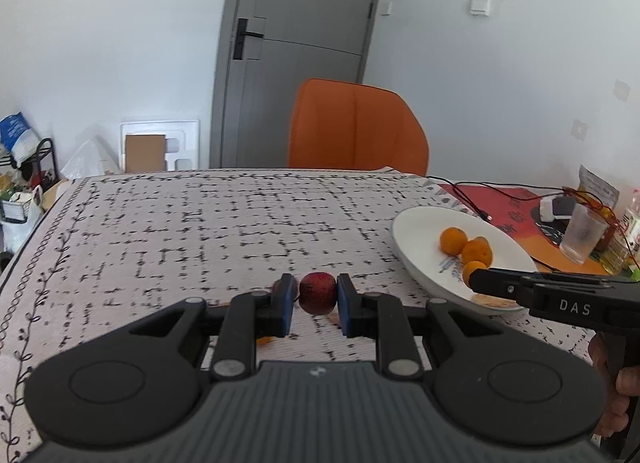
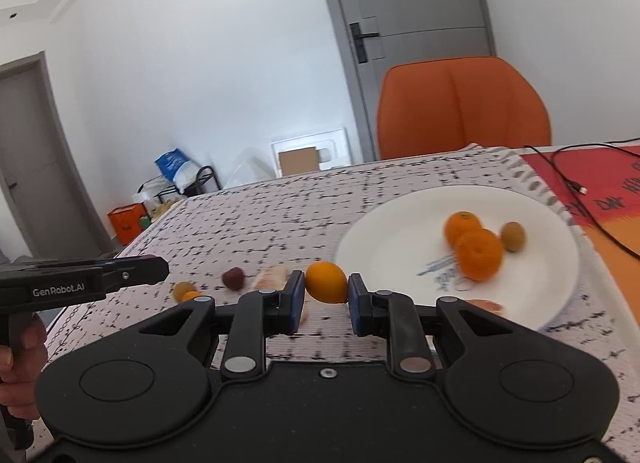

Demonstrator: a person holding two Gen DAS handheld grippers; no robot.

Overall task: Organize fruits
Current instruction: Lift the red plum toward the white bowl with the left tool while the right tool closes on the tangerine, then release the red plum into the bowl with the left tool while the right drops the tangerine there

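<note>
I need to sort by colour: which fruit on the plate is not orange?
The small brownish-green fruit at the right of the white plate; the two beside it are orange.

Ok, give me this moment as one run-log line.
left gripper: shut on red fruit | right gripper: shut on orange fruit | plate: two oranges, one kiwi

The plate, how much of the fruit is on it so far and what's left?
Done: the plate holds two oranges and a small brownish fruit.

In hand: the right tool grips an orange fruit; the left tool grips a dark red fruit.

Left: a red fruit, a pale piece and two small fruits lie on the cloth.
</note>
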